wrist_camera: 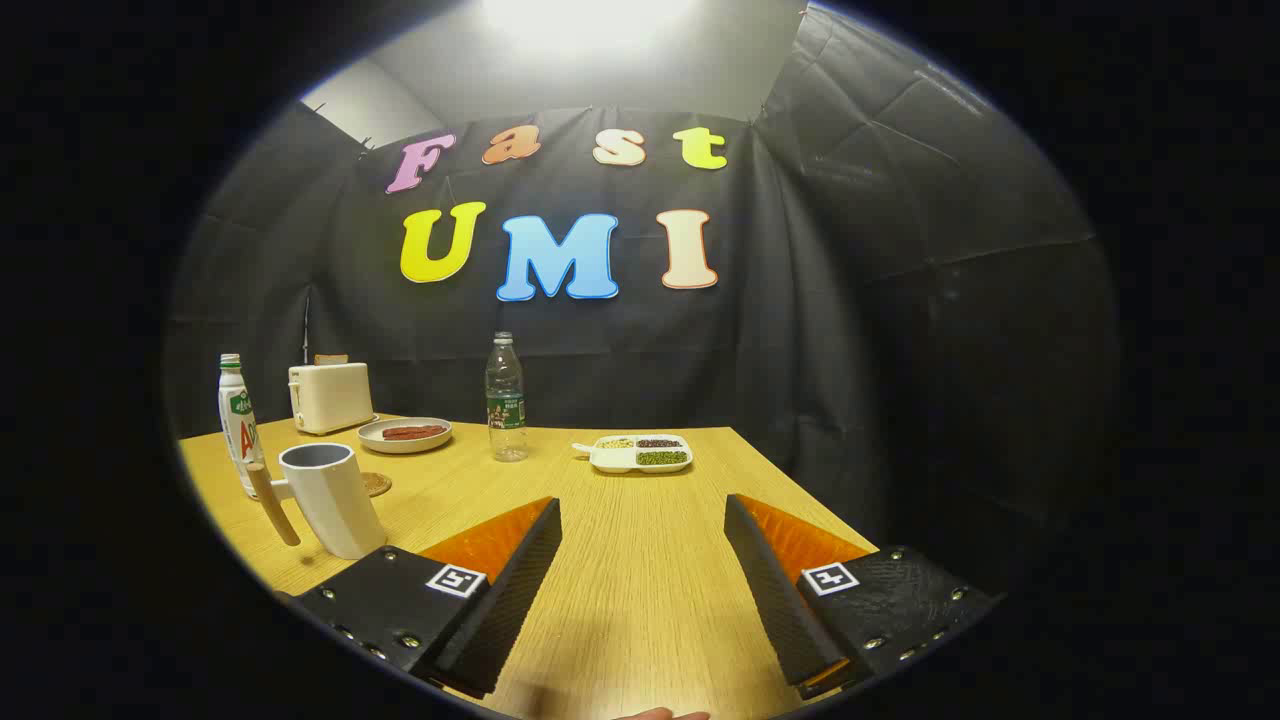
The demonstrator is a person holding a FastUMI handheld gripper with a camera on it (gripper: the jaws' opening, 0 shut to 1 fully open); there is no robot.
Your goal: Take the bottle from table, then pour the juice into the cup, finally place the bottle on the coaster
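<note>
The gripper (642,510) hung above the wooden table (640,600) with its two fingers spread wide apart and nothing between them, only bare tabletop.

Just beyond the left finger stood a white cup (332,497) with a wooden handle (273,505) slanting down from its side; its rim was tilted by the lens, and I could not tell whether anything was in it. Right behind the cup lay a small round coaster (376,484), partly hidden by it. Beside these, a little further left, the white juice bottle (238,428) stood upright with its cap on, well apart from the fingers.

Further back, a shallow round plate (405,434) held a flat reddish strip of food. Near the middle of the table a clear plastic water bottle (506,398) stood upright and capped; its fill level was hard to make out. To its right a white divided tray (641,453) carried pale grains in one compartment, dark ones in another and green ones in a third.

Farthest off, behind the plate, sat a cream toaster (330,397) against the booth wall.
</note>
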